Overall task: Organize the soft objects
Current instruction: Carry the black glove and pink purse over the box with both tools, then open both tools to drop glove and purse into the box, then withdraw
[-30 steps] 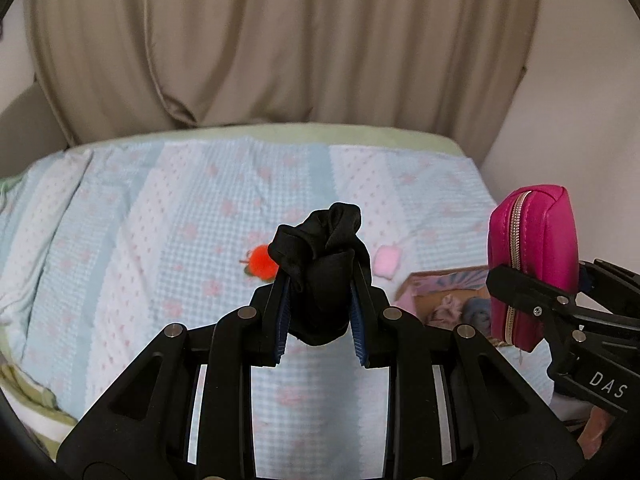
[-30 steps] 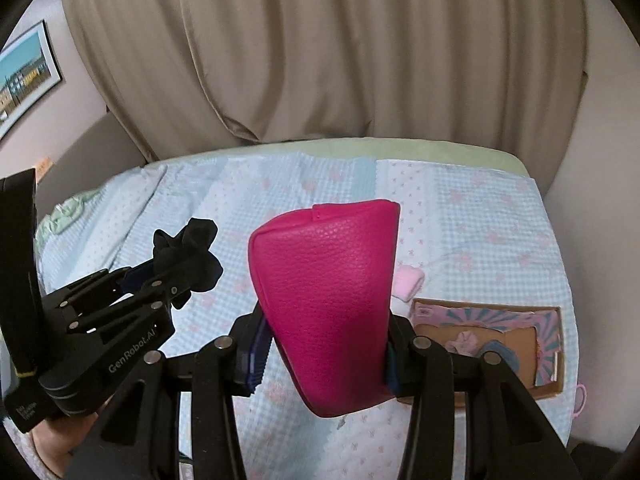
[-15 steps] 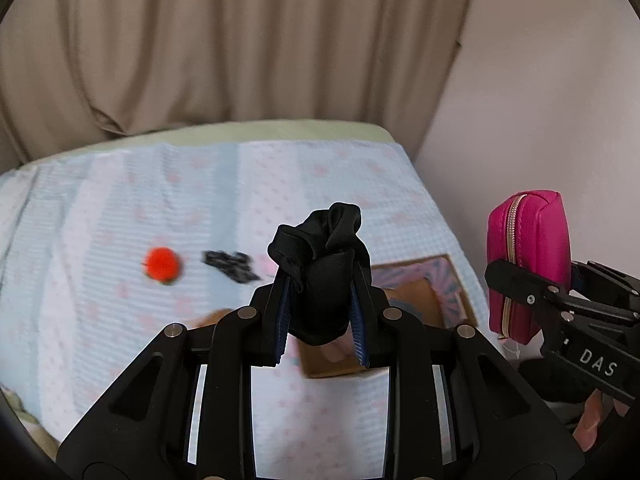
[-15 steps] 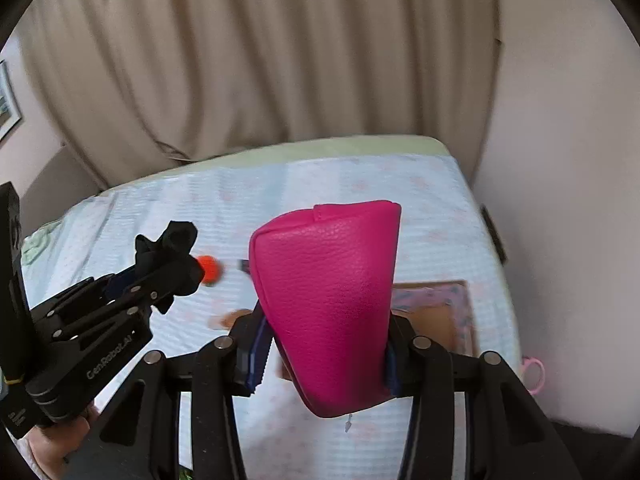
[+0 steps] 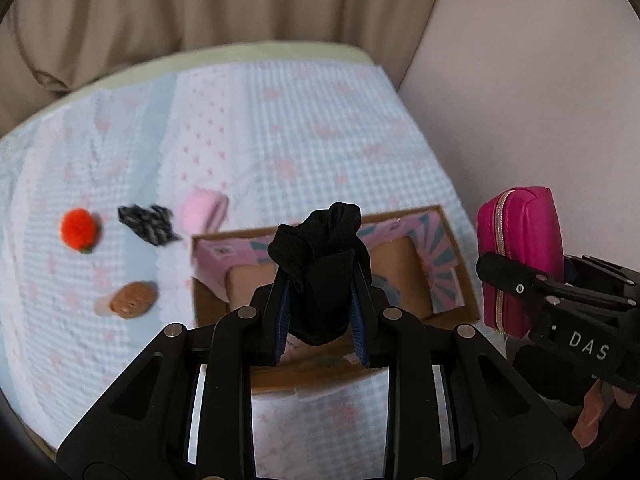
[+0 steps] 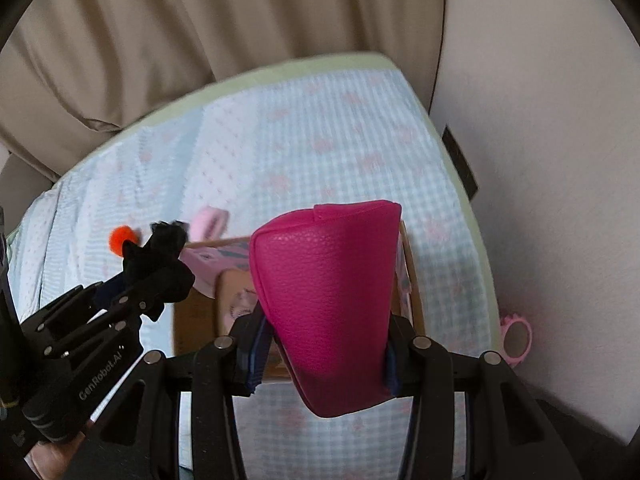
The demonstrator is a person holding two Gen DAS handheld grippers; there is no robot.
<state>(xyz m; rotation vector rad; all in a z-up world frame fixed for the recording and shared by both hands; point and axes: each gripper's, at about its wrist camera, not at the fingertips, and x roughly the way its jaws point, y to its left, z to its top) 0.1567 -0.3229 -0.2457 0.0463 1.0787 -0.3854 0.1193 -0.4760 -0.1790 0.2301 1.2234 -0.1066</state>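
My left gripper point(image 5: 320, 312) is shut on a bunched black cloth point(image 5: 320, 256), held above an open cardboard box point(image 5: 460, 280) with a pink patterned lining on the bed. My right gripper point(image 6: 324, 344) is shut on a magenta zip pouch point(image 6: 328, 288), also over the box point(image 6: 192, 320). In the left wrist view the pouch point(image 5: 520, 248) hangs at the right, beside the box. On the bedspread left of the box lie an orange pom-pom point(image 5: 79, 229), a black-and-white knit piece point(image 5: 148, 224), a pale pink soft item point(image 5: 204, 210) and a brown cookie-shaped item point(image 5: 132, 300).
The bed point(image 5: 300, 120) carries a light blue and pink patterned cover and meets a beige curtain point(image 5: 200, 8) at the back and a pale wall point(image 5: 540, 100) on the right. A small pink mirror-like item point(image 6: 516, 338) lies on the floor by the wall.
Both grippers have swung right and dropped toward the box, which now sits right under them. The loose soft items have slid to the left of the views. Both grips are unchanged.
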